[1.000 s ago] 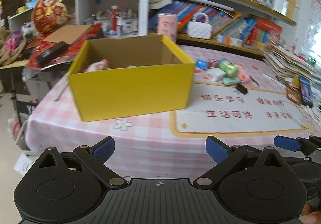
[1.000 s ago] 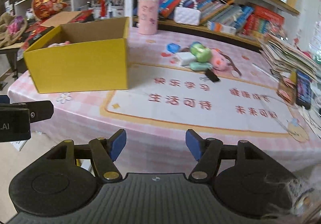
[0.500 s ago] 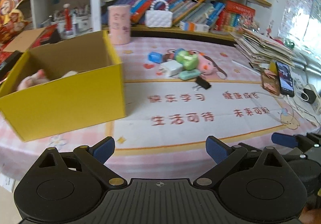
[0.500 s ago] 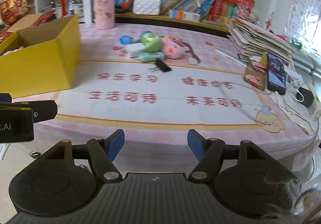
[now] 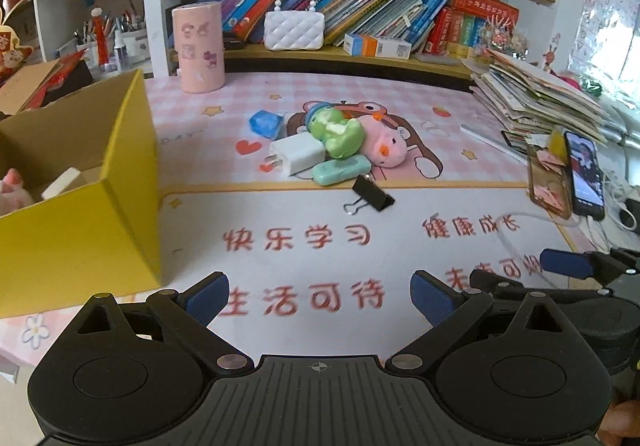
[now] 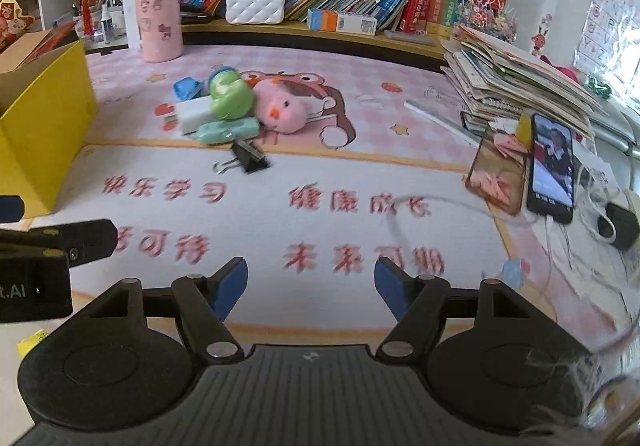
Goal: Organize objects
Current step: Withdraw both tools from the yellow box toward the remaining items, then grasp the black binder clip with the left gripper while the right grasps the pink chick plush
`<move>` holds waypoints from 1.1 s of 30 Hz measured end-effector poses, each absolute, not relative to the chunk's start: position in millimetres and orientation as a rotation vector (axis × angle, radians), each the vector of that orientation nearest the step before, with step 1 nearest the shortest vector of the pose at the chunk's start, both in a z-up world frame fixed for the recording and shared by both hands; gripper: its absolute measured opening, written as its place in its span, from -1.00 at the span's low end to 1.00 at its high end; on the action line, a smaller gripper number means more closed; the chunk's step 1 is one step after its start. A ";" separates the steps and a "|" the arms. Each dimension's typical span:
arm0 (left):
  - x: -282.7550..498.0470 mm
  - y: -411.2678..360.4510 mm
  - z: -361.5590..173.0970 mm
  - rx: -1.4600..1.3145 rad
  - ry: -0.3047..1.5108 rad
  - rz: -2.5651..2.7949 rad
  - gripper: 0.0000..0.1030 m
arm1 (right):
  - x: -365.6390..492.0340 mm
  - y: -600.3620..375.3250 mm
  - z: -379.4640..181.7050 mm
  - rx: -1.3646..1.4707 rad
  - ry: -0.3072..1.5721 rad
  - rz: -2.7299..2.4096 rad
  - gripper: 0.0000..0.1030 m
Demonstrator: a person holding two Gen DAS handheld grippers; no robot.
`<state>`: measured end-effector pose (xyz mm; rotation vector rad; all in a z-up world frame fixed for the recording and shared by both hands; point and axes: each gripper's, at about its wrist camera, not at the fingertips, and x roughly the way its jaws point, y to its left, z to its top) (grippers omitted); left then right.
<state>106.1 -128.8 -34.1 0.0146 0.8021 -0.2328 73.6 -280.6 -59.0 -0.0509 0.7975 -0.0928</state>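
A yellow cardboard box point(image 5: 80, 222) stands open at the left, also in the right wrist view point(image 6: 44, 118); a pink toy and a white block lie inside. A pile sits mid-table: green frog toy point(image 5: 336, 132), pink pig plush point(image 5: 384, 146), white charger point(image 5: 298, 154), mint case point(image 5: 340, 170), blue wrapped item point(image 5: 265, 123), black binder clip point(image 5: 370, 195). The pile also shows in the right wrist view, with the frog point(image 6: 231, 93) and the clip point(image 6: 250, 159). My left gripper point(image 5: 320, 296) and right gripper point(image 6: 311, 282) are open and empty, over the table's near part.
A pink cylinder point(image 5: 198, 46) and white handbag point(image 5: 294, 28) stand at the back by bookshelves. A stack of papers point(image 5: 536, 98), two phones point(image 5: 586, 176) and white cables point(image 6: 580, 230) lie at the right. The patterned tablecloth point(image 5: 304, 242) covers the table.
Both grippers have swung right and moved forward over the table. The box has shifted to the left edge of view, and the pile now appears nearer and central. Both stay open.
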 end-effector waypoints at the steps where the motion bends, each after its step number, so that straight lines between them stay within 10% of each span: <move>1: 109.7 -133.6 -34.5 0.016 0.805 -0.228 0.92 | 80.1 -286.8 -59.4 -0.050 0.796 -0.087 0.34; 13: 178.6 -177.0 -52.2 -0.052 0.820 -0.172 0.83 | 137.0 -345.9 -64.9 -0.034 0.762 -0.104 0.36; 22: 231.6 -205.7 -73.6 -0.051 0.844 -0.169 -0.01 | 171.0 -369.7 -56.4 -0.013 0.712 -0.134 0.37; 26: 240.0 -205.8 -81.5 -0.077 0.857 -0.145 -0.68 | 180.7 -370.3 -55.7 -0.013 0.708 -0.124 0.37; 33: 228.5 -188.3 -68.8 -0.153 0.814 -0.161 -0.94 | 193.1 -357.3 -62.3 -0.010 0.720 -0.060 0.44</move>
